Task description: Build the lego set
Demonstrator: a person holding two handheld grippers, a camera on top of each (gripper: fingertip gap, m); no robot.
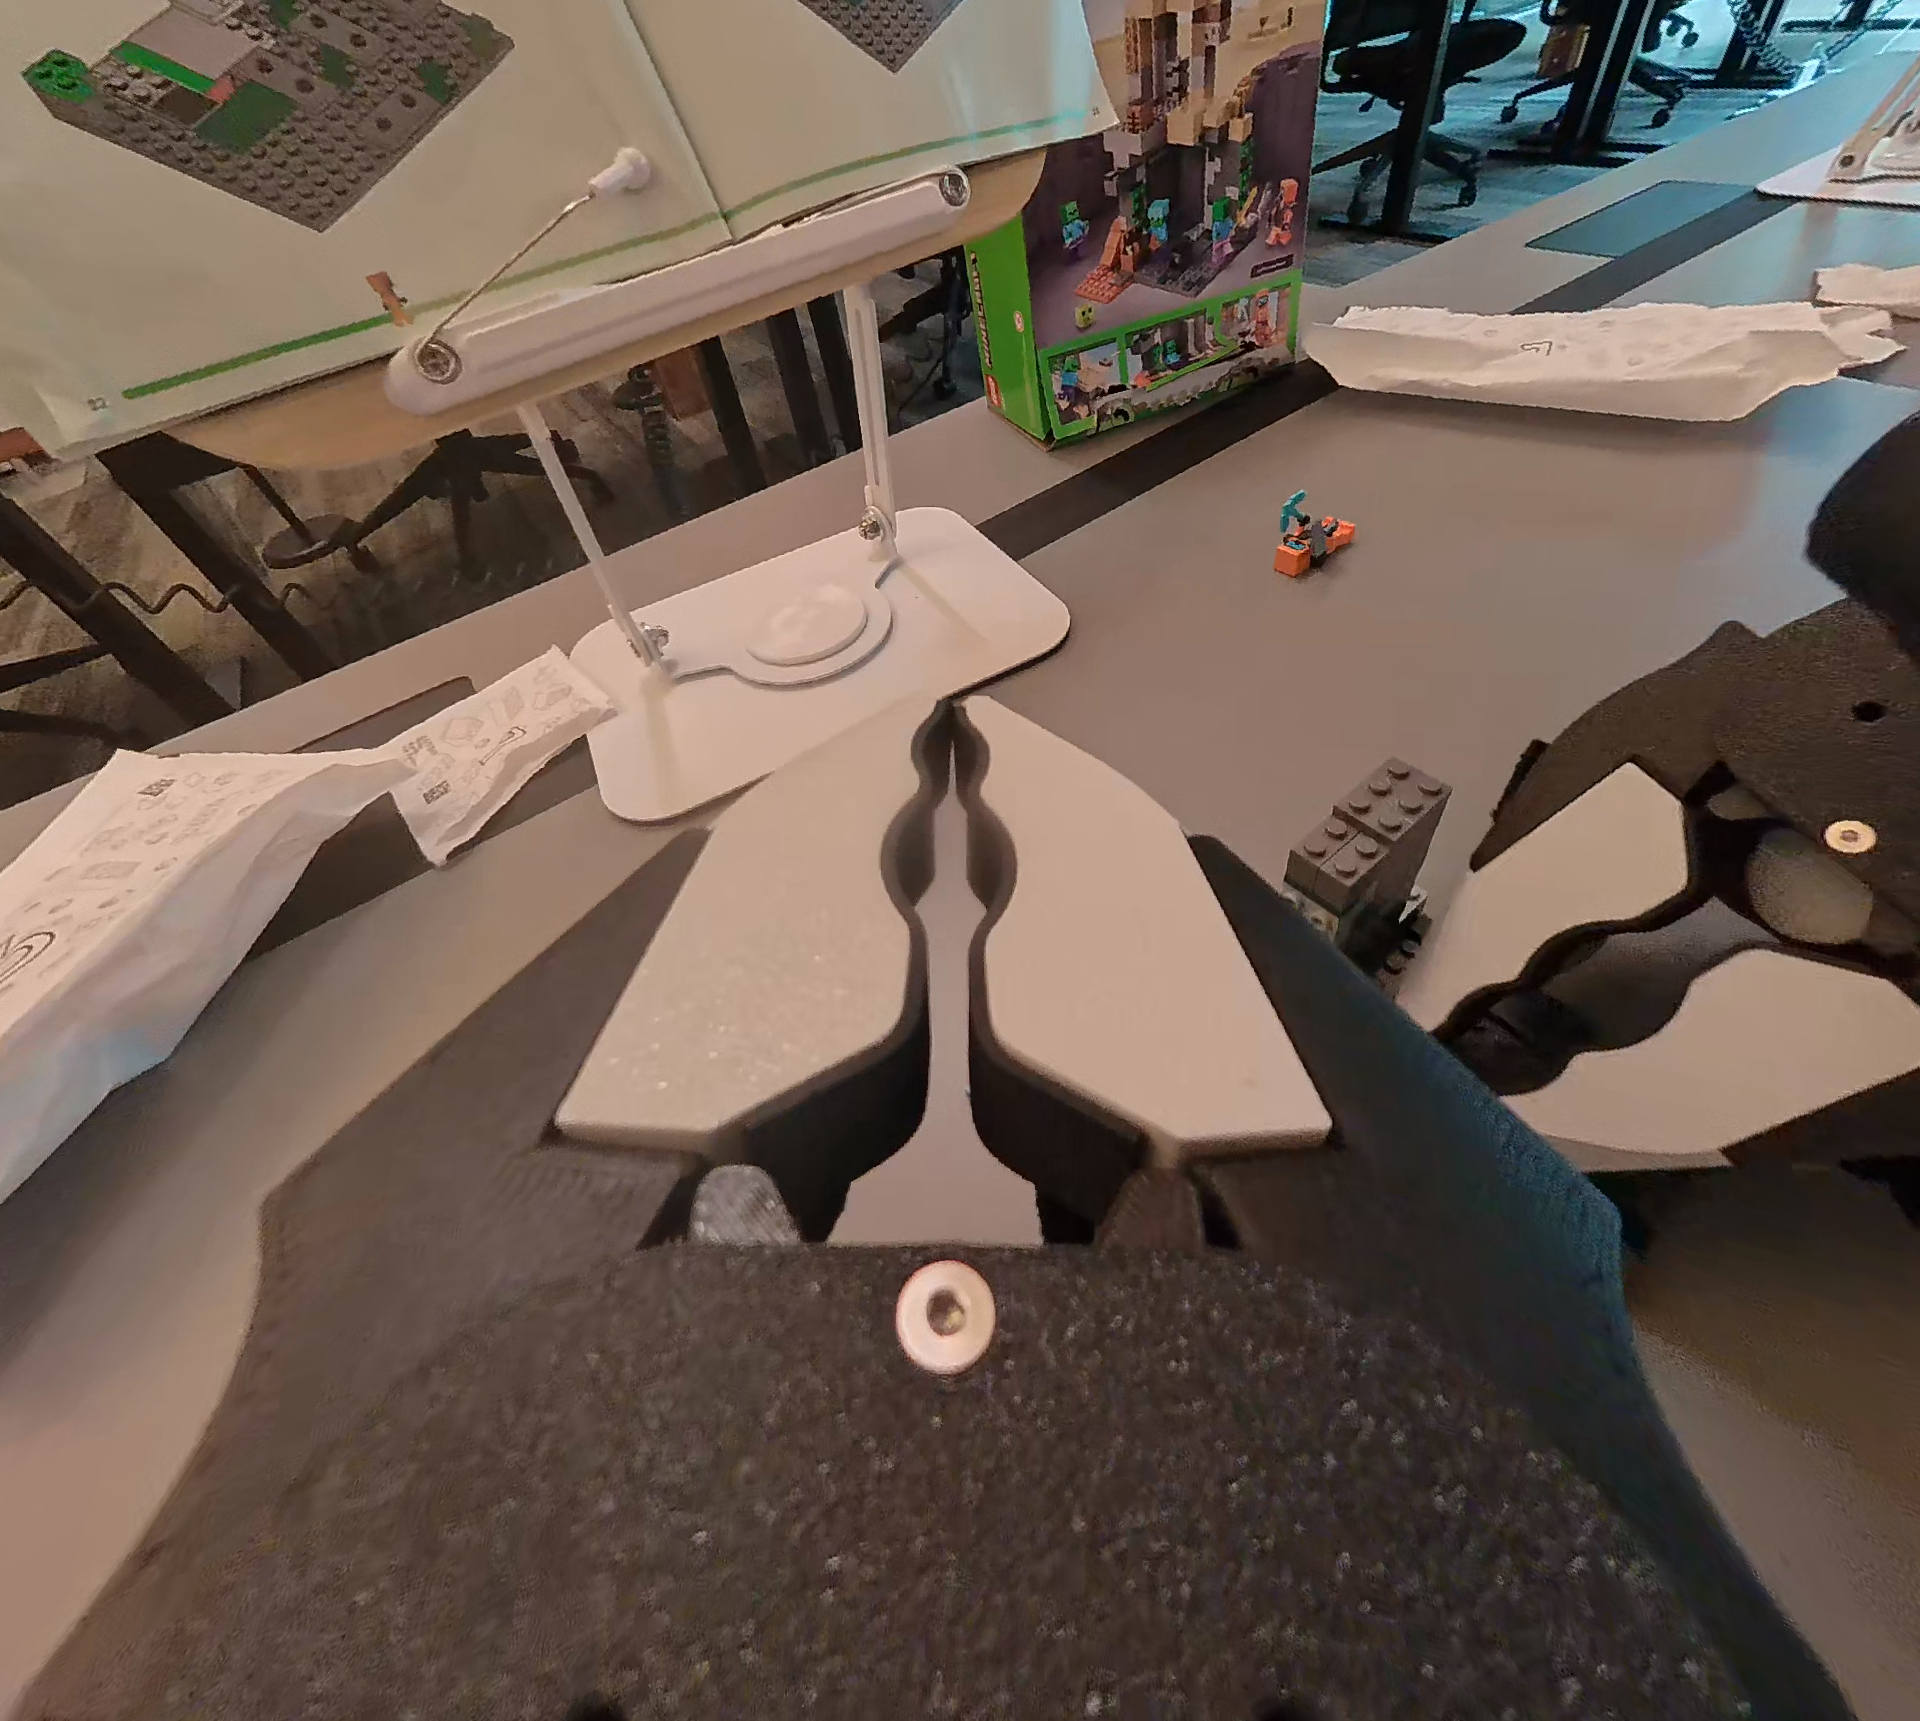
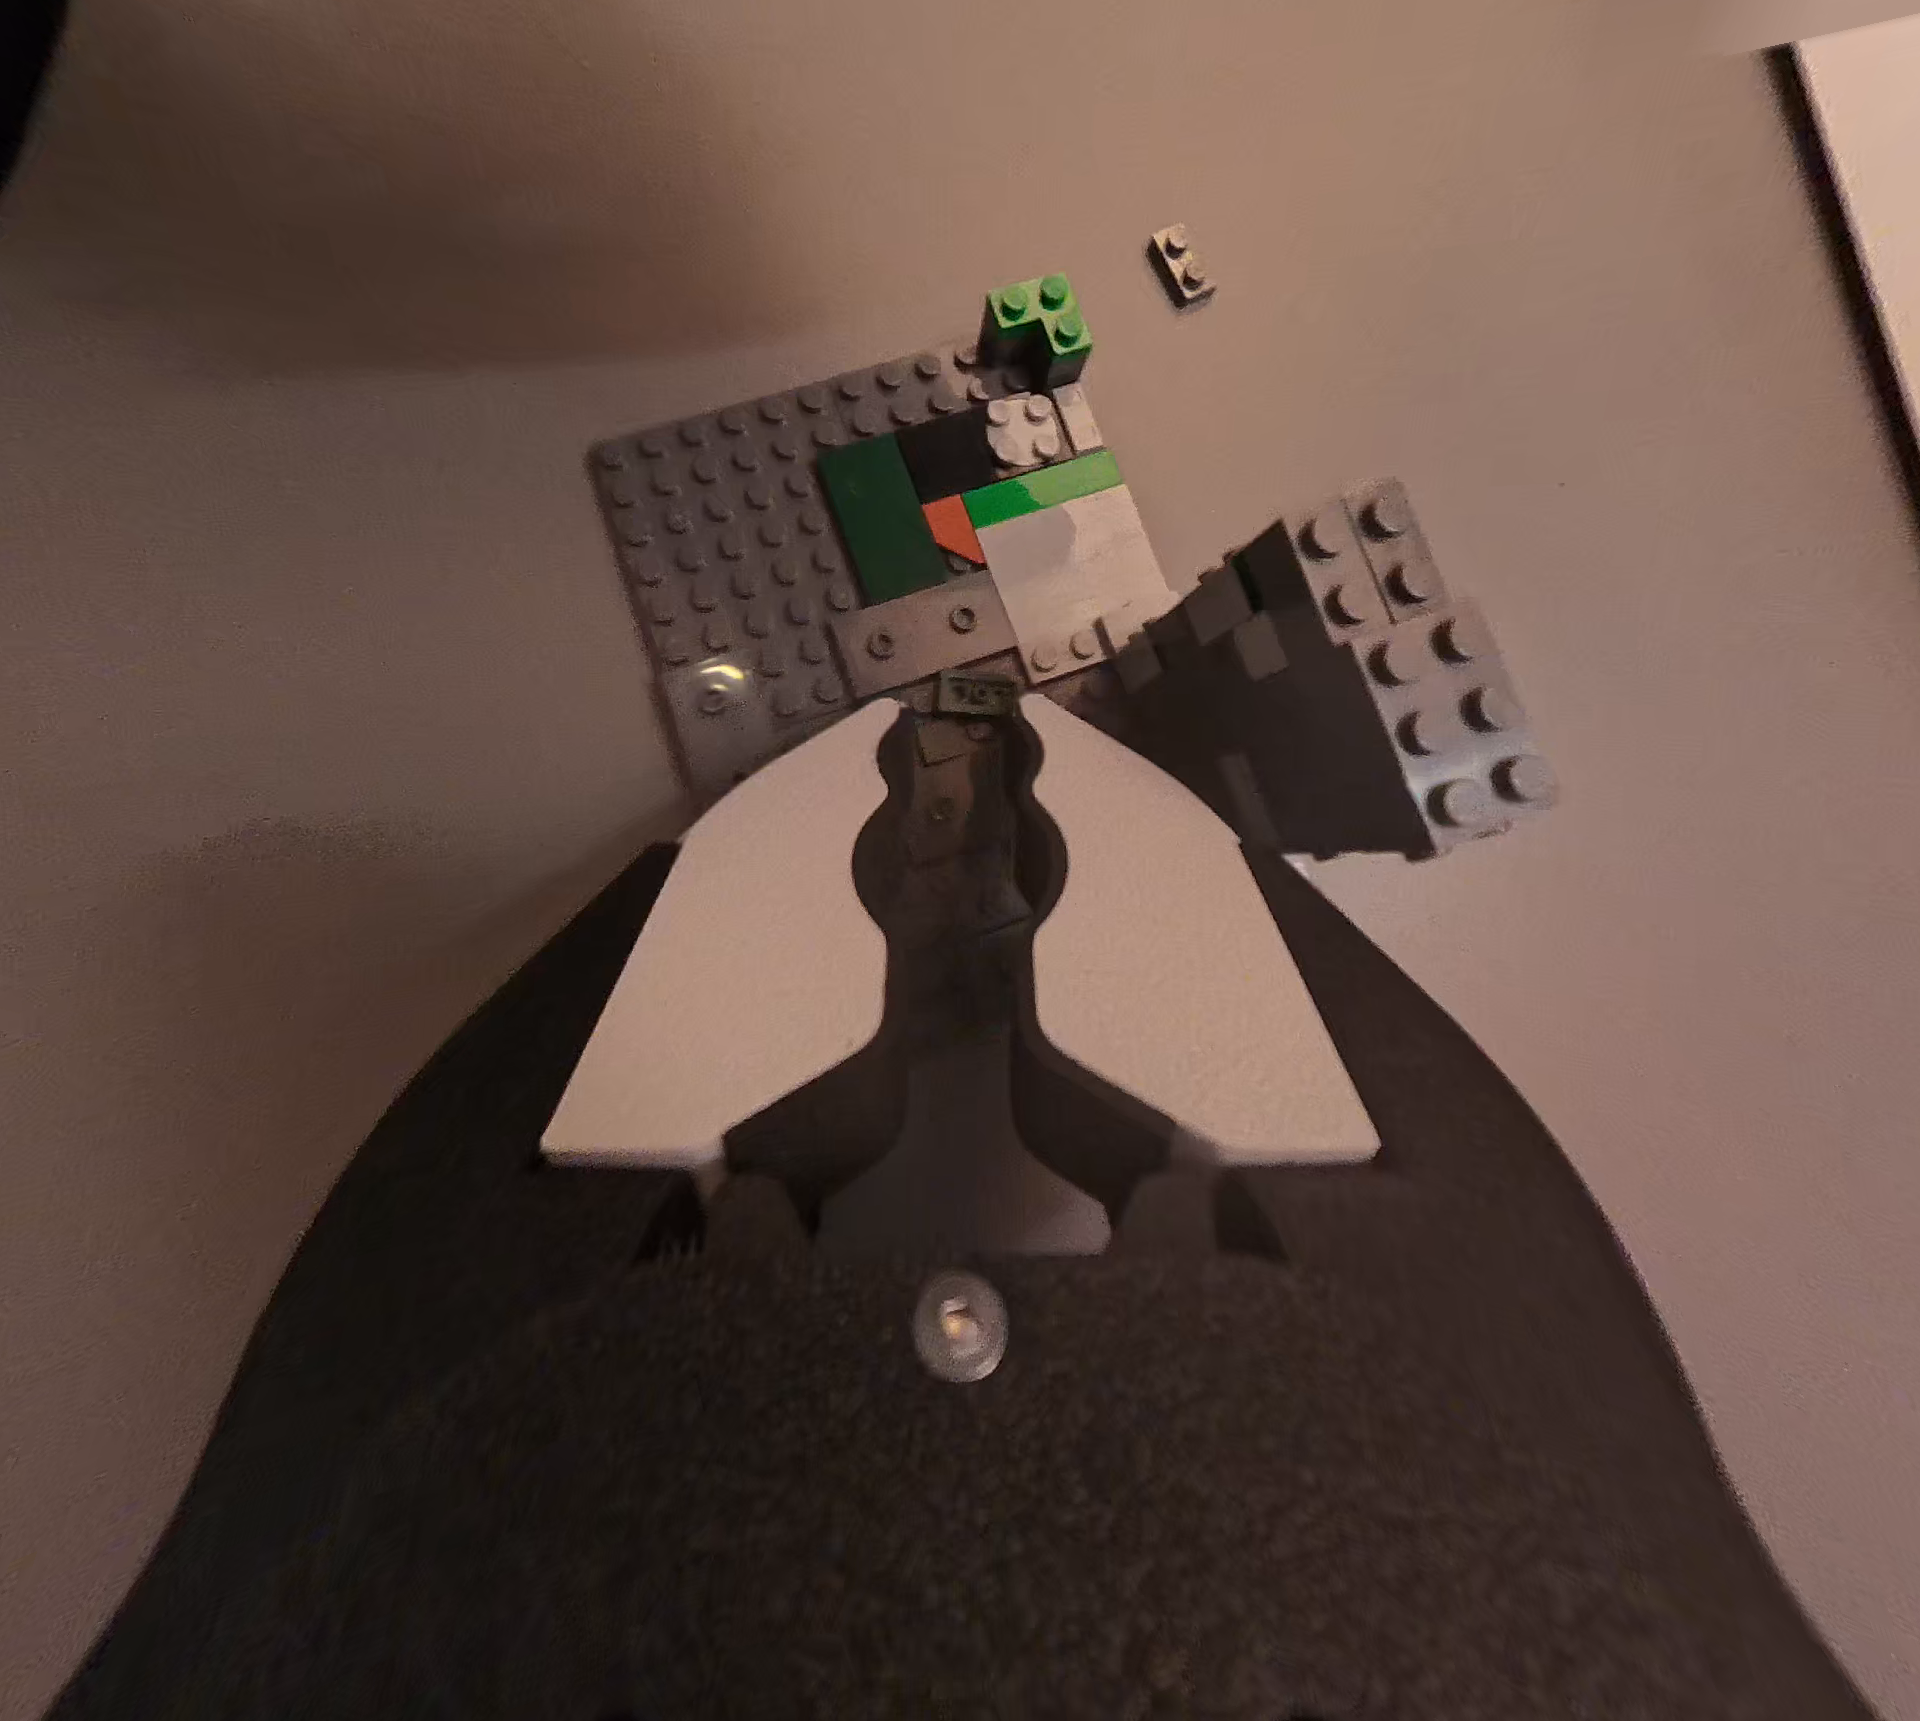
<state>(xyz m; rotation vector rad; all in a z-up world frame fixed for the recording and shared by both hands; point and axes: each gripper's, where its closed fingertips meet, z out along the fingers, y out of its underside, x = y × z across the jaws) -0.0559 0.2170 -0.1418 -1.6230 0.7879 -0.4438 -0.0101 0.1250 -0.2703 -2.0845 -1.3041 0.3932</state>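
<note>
In the right wrist view I look down on the build: a grey studded baseplate (image 2: 717, 528) with dark green and bright green tiles, a small orange tile, a light grey slab and a bright green corner brick (image 2: 1039, 321). A grey tower (image 2: 1392, 663) rises at its right; it also shows in the left wrist view (image 1: 1371, 840). My right gripper (image 2: 966, 707) is shut on a small dark plate (image 2: 975, 692), held at the baseplate's near edge. My left gripper (image 1: 951, 721) is shut and empty, left of the tower. The right gripper (image 1: 1455, 996) shows at the right there.
A loose small grey plate (image 2: 1182, 265) lies beyond the build. An open instruction booklet (image 1: 520, 9) rests on a white stand (image 1: 831, 632). Behind are the green set box (image 1: 1174, 165), a small orange figure (image 1: 1311, 541), and paper bags left (image 1: 156, 892) and right (image 1: 1600, 357). Tip to tip, the grippers are about 15 cm apart.
</note>
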